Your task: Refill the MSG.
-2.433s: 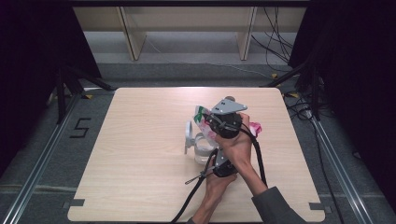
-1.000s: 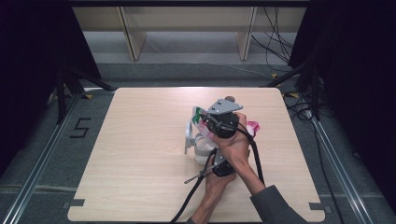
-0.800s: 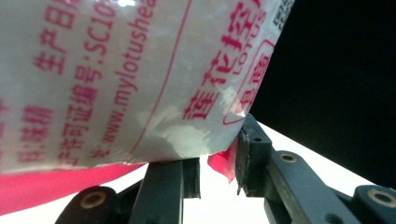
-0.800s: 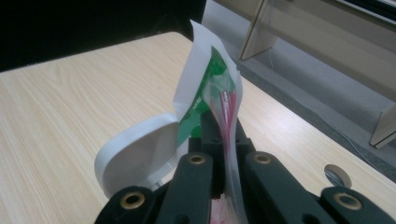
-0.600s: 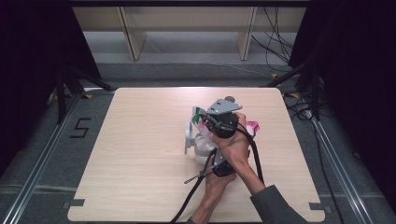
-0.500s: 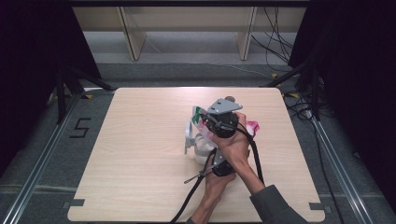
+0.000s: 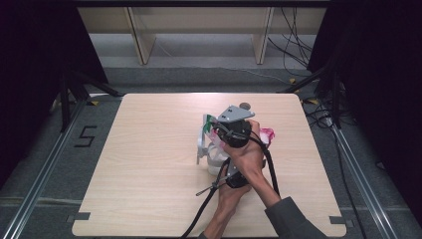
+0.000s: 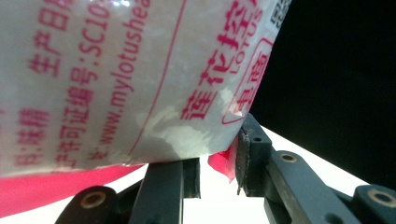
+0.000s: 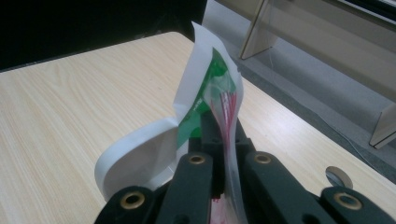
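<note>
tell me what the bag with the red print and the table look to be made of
Bag: thin, glossy, translucent plastic film, by its sheen, creases and the whitish contents showing through the red lettering. Table: pale wood, or more likely a wood-look laminate, with fine straight grain lines and a matte, even surface.

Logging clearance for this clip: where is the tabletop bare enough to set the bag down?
The light wooden table is bare across its left half and along the far edge. The crowded part is right of centre, where both grippers, left gripper and right gripper, hold the red-printed plastic bag.
</note>
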`<state>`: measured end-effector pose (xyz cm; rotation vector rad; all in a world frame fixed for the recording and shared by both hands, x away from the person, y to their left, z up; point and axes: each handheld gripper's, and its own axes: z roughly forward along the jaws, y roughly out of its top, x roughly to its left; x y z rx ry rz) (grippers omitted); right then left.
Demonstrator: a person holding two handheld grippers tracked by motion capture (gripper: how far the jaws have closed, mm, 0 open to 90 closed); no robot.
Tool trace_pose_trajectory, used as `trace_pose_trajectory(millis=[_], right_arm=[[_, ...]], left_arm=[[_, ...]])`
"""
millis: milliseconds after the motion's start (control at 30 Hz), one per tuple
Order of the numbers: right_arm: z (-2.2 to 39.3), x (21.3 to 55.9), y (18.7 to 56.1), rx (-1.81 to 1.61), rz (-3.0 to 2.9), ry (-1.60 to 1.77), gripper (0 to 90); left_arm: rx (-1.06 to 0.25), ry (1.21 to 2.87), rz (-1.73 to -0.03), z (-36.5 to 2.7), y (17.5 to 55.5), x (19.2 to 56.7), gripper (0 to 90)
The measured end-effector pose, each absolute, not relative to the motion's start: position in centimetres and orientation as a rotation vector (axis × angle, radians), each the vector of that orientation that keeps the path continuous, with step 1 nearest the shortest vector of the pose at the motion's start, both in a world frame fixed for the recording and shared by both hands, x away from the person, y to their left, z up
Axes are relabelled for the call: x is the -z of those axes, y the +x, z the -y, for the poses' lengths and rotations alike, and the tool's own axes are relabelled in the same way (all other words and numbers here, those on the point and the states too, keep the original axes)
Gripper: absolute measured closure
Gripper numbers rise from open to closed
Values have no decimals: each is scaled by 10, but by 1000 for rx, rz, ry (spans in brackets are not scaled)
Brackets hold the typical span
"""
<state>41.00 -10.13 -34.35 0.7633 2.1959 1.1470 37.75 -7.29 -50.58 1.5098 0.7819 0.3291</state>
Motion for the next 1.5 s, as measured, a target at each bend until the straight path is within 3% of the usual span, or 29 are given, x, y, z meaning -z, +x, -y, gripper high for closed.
trace_pose_trajectory(millis=[633, 800, 1500], right_arm=[[98, 341, 409, -1113, -2204, 757, 900], [97, 341, 412, -1107, -2225, 736, 900], [95, 341, 413, -1099, -2240, 743, 900]], left_arm=[[-291, 1508, -739, 72, 381, 506, 733], [-367, 1485, -784, 76, 382, 508, 732], [-319, 1494, -744, 74, 380, 506, 732]])
